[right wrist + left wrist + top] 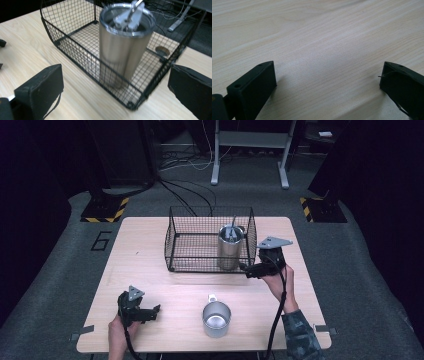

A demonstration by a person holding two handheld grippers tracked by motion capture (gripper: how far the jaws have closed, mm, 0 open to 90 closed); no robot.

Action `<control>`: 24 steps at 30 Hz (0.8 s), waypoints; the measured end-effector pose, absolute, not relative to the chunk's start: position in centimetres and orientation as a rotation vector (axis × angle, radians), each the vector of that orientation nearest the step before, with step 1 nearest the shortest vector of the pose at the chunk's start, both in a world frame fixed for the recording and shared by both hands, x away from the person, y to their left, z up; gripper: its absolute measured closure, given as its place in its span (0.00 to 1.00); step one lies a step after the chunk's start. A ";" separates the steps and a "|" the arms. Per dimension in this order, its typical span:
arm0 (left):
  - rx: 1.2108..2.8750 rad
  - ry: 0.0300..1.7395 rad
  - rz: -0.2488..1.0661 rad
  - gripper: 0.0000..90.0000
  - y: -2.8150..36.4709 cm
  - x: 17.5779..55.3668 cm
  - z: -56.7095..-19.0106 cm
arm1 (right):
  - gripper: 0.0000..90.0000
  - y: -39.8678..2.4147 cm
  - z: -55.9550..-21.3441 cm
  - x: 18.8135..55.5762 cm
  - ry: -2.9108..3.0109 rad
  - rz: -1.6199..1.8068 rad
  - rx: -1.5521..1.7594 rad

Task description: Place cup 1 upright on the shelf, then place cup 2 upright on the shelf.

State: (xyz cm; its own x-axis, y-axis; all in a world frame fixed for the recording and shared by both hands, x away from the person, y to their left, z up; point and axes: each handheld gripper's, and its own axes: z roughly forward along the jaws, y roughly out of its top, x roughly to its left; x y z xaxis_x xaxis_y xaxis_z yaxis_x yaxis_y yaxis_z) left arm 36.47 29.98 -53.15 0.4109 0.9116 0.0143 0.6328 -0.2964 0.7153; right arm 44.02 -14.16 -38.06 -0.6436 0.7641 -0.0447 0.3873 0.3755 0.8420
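Steel tumbler [230, 251] with clear lid, upright in right front corner of wire basket [192, 245]. Steel mug [216, 318], open, upright near table's front edge, handle pointing away.

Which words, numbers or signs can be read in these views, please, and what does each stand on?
"6": a dark numeral on the grey floor, left of the table.
The tumbler, mug, basket and both tongs carry no readable text.
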 end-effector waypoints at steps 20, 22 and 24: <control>2.046 1.302 0.561 0.00 30.0 36.5 -53.1 | 0.00 -21.4 -48.8 40.9 2.244 1.078 1.207; 2.038 1.305 0.562 0.01 30.0 36.5 -53.1 | 0.00 -22.2 -50.0 41.1 2.246 1.053 1.260; 2.032 1.308 0.562 0.01 30.0 36.5 -53.1 | 0.00 -22.9 -51.0 41.2 2.251 1.046 1.295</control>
State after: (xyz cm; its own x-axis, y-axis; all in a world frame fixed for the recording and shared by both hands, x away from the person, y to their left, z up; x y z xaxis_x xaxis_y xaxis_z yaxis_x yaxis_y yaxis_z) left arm 36.52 29.98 -53.12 0.4109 0.9117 0.0088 0.6335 -0.2924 0.7164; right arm 41.21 -22.92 -50.97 -0.5267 0.8475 0.0657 0.5969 0.3137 0.7385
